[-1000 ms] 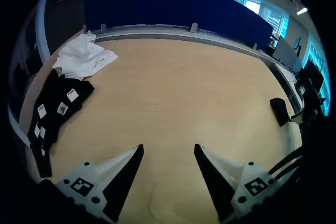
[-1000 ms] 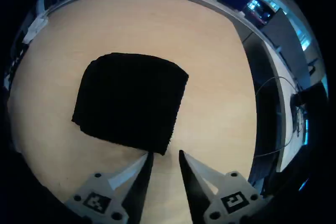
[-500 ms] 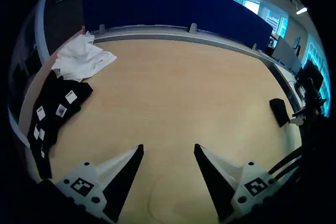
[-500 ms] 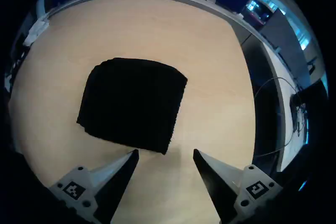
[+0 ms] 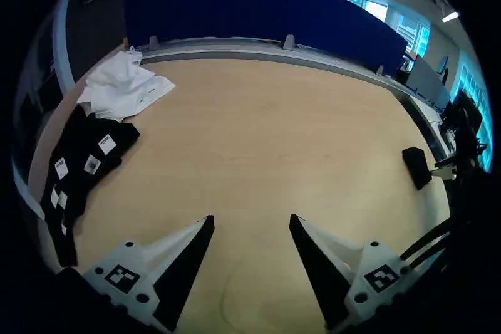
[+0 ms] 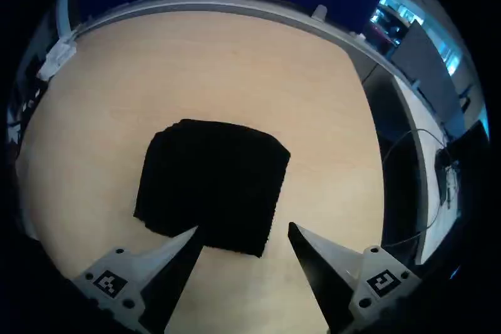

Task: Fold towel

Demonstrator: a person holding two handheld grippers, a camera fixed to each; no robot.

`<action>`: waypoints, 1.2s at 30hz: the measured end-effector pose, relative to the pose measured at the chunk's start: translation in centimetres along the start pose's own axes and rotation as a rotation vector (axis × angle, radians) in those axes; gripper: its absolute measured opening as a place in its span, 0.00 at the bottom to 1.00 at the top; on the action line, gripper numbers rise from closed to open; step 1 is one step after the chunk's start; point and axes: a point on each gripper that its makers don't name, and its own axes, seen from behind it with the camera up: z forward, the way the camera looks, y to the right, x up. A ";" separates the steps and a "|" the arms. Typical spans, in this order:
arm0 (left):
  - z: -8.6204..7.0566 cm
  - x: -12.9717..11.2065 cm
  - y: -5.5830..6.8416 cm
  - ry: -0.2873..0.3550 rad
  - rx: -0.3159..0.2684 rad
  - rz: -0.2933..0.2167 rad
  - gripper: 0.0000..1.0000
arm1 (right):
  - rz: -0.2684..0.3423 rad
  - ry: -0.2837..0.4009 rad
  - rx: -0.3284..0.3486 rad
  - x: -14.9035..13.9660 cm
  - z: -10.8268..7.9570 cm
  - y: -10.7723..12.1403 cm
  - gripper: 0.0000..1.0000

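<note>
The towel (image 6: 213,183) lies on the pale wooden bench (image 6: 206,64) as a dark, squarish folded stack, its near edge reaching down between the fingers of the right gripper (image 6: 243,226). Those fingers stand wide apart and hold nothing; whether their tips touch the cloth or hang just above it I cannot tell. The left gripper (image 5: 250,216) is spread just as wide over bare wood, also with nothing in it, well apart from a crumpled white cloth (image 5: 122,86) and a black cloth with small tags (image 5: 81,158) at the far left of the bench, in front of a blue screen (image 5: 263,14).

By the look of it the towel is light, soft and limp, with no stiffness of its own: it will sag and drape as soon as it is lifted, and the stacked layers (their ends show as a ribbed line along the right side) could slide or peel apart. If it needs another fold or a shift, the safest hold is at a near corner or along the layered edge, with the fingers pinching through every layer and not just the top one.

A second ago the right fingers were nearly closed at the towel's near corner; half a second ago they had sprung wide, and they stay so now. The towel now sits lower and smaller in the right gripper view, with more bench showing beyond it. The left gripper view is almost unchanged
</note>
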 end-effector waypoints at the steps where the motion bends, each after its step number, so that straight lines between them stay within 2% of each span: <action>1: 0.0 0.0 0.0 0.000 0.001 0.000 0.89 | 0.003 0.009 0.003 0.5 0.1 -0.2 1.00; 18: -1.3 -0.3 -1.0 0.009 0.026 -0.027 0.89 | 0.062 0.131 0.048 7.8 1.5 -2.4 1.00; 27: -1.5 -0.9 -1.4 0.007 0.037 -0.035 0.89 | 0.061 0.127 0.060 8.2 2.4 -3.1 1.00; 36: -1.8 -1.4 -1.7 0.005 0.049 -0.036 0.89 | 0.056 0.095 0.073 7.3 4.3 -4.1 1.00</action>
